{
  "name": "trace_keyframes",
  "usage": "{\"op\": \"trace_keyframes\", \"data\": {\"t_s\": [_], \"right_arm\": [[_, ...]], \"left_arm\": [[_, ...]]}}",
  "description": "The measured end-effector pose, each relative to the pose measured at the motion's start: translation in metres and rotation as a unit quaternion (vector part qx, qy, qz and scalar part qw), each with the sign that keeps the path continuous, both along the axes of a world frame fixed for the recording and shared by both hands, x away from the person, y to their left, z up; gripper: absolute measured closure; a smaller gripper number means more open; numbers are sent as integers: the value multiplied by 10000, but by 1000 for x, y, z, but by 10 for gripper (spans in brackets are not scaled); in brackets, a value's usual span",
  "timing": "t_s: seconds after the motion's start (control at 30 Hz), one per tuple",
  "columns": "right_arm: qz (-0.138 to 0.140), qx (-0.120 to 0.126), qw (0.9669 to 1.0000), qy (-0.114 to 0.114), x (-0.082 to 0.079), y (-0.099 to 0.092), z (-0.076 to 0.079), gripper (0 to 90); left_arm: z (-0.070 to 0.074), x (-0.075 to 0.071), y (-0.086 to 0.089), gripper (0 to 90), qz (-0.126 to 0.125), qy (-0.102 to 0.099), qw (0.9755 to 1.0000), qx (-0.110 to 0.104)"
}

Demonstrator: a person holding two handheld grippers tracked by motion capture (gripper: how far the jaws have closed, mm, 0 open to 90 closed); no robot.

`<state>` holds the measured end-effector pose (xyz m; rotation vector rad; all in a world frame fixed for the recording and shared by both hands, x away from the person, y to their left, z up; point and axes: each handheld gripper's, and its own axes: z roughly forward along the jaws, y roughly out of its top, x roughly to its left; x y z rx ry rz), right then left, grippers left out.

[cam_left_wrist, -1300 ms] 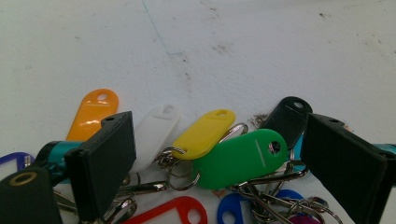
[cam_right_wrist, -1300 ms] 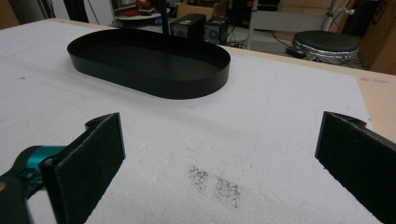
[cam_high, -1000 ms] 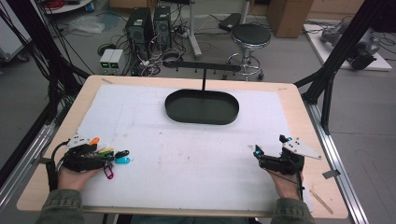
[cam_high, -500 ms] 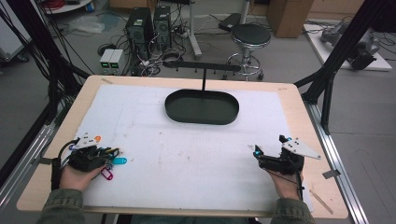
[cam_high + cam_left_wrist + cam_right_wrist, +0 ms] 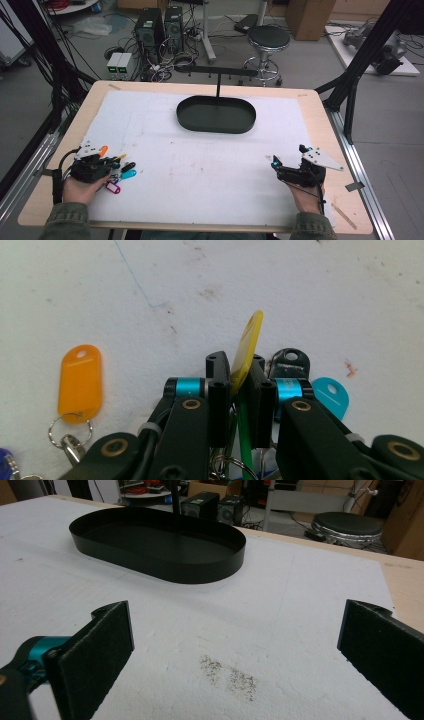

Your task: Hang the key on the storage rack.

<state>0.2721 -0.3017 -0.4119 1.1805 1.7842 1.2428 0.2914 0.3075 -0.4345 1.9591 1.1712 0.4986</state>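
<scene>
While a white, faintly stained sheet (image 5: 210,165) is covering most of the pale wooden table (image 5: 320,115), a matte black oval tray (image 5: 216,114) with a low upright wall is sitting at its far middle, long axis running across the table. At the near right, the right gripper (image 5: 235,645) is hovering over the sheet with its flat, grainy black pads spread wide apart, gripping nothing. At the near left, the left gripper (image 5: 239,385) is pinching a translucent yellow key tag (image 5: 246,351) between nearly closed jaws; the rounded tag is standing on edge, its holed end pointing away. Glossy orange (image 5: 80,381), black (image 5: 289,362) and teal (image 5: 330,396) tags are lying flat beside it.
</scene>
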Motion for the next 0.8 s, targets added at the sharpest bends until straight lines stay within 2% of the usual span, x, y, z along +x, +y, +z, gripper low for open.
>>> {"op": "trace_keyframes", "data": {"t_s": [0.37, 0.43, 0.57, 0.63, 0.8], "right_arm": [[-29, -44, 10000, -34, 0, 0, 0, 4], [-54, 12, 10000, -27, -1, 0, 1, 4], [-50, -33, 10000, -23, -1, 0, 0, 4], [-45, -42, 10000, -34, -1, 0, 0, 4], [-68, 10, 10000, -62, -2, 0, 1, 4]], "left_arm": [[10, -6, 10, 823, 173, -353, 9982, -450], [12, -7, 10, 823, 176, -377, 9977, -534], [14, -7, 10, 824, 162, -412, 9976, -530], [19, -9, 9, 824, 141, -461, 9978, -459], [32, -9, 8, 825, 52, -581, 9971, -479]]}}
